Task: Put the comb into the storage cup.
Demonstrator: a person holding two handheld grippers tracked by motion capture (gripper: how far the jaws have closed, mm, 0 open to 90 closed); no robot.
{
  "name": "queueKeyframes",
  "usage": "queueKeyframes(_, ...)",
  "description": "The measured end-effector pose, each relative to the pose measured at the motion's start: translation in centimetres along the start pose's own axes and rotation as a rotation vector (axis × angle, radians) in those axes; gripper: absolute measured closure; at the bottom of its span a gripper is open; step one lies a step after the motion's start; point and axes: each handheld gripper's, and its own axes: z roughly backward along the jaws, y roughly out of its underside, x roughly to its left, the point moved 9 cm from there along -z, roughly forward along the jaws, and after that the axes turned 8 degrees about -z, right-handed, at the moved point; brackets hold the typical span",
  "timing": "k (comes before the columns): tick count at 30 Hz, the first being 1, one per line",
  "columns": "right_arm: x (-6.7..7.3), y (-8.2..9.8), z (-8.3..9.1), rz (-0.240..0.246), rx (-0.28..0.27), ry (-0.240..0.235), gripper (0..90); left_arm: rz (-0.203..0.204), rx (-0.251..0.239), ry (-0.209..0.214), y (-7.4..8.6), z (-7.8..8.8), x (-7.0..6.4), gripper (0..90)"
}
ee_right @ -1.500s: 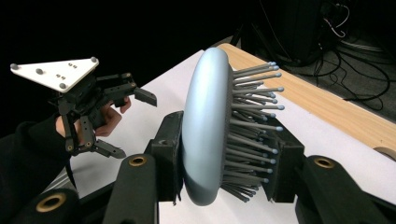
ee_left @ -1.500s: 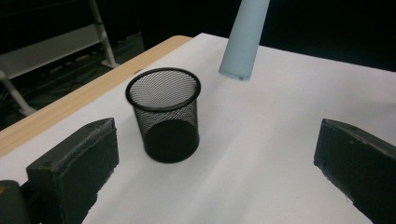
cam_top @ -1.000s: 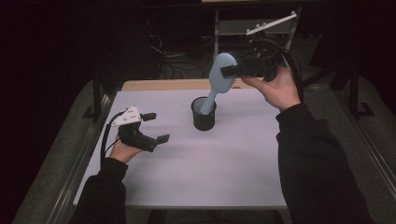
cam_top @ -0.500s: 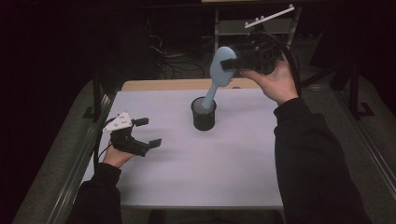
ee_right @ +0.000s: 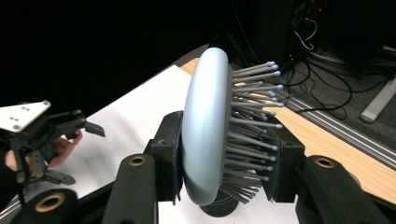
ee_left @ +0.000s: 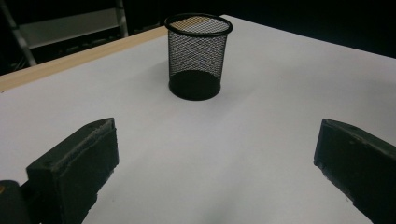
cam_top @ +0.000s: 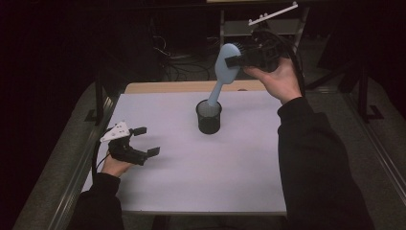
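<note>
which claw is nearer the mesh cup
Right. The right claw grips the hairbrush by its head, just above and behind the mesh cup, the handle reaching the cup's mouth. The left claw hovers open, well off to its left.

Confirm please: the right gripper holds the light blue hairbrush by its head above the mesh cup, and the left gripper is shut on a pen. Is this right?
Not quite. The left gripper is open and holds nothing, as the left gripper view shows. The right gripper does hold the hairbrush by its head above the mesh cup.

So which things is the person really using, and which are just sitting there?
Using:
- pale blue plastic hairbrush
- black wire mesh cup
- right tongs, shut on the hairbrush

Just there:
- metal shelf rack
- floor cables
- left tongs, open, holding nothing
</note>
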Motion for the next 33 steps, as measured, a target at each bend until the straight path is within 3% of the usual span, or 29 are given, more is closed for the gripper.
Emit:
queueKeyframes(18, -0.5, 1.0, -3.6, 0.012, 0.037, 0.004, 54.4, 0.029, -0.027, -0.063, 2.2, 1.7, 0.7, 0.0)
queueKeyframes(23, -0.9, 1.4, -4.2, 0.003, 0.040, 0.002, 54.3, 0.038, -0.042, -0.103, 3.0, 2.3, 1.0, 0.0)
queueKeyframes(33, -2.1, 2.4, -5.3, -0.021, 0.047, 0.007, 54.2, 0.053, -0.060, -0.128, 3.8, 3.0, 0.9, 0.0)
